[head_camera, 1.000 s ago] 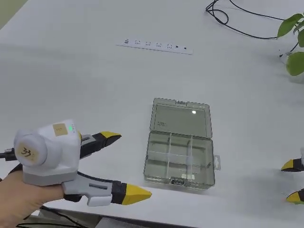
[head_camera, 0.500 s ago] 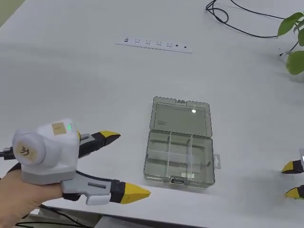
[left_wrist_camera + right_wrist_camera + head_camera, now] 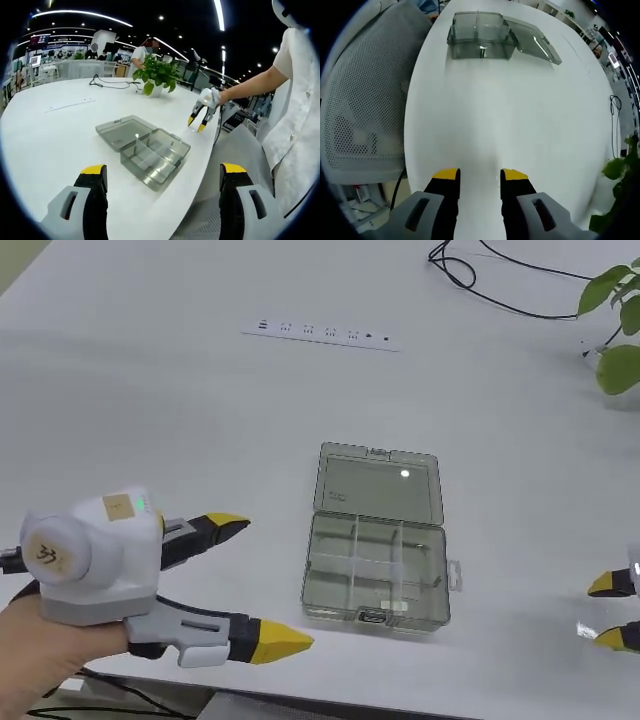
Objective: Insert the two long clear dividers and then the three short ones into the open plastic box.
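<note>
While I watch from the headset camera, the white table (image 3: pixel 150 390) takes up most of what I see, and the open plastic box (image 3: pixel 309 575) sits on it near the front edge. Its lid (image 3: pixel 380 480) is laid flat on the far side. The left gripper (image 3: pixel 275 583) hovers to the left of the box, apart from it. Its yellow-tipped jaws are spread wide with nothing between them, and its own camera looks across at the box (image 3: pixel 150 172) between them. The right gripper (image 3: pixel 597 612) is well off to the right of the box, low over the table. Its jaws stand apart and bare, which its own view (image 3: pixel 480 174) confirms, with the box (image 3: pixel 479 51) far ahead. A potted plant (image 3: pixel 615 330) stands beyond the box and to its right. A white power strip (image 3: pixel 320 334) lies well beyond the lid, and a black cable (image 3: pixel 500 290) loops farther back still. Inside the box, clear dividers (image 3: pixel 401 560) cross to form compartments; I cannot count them for certain.
</note>
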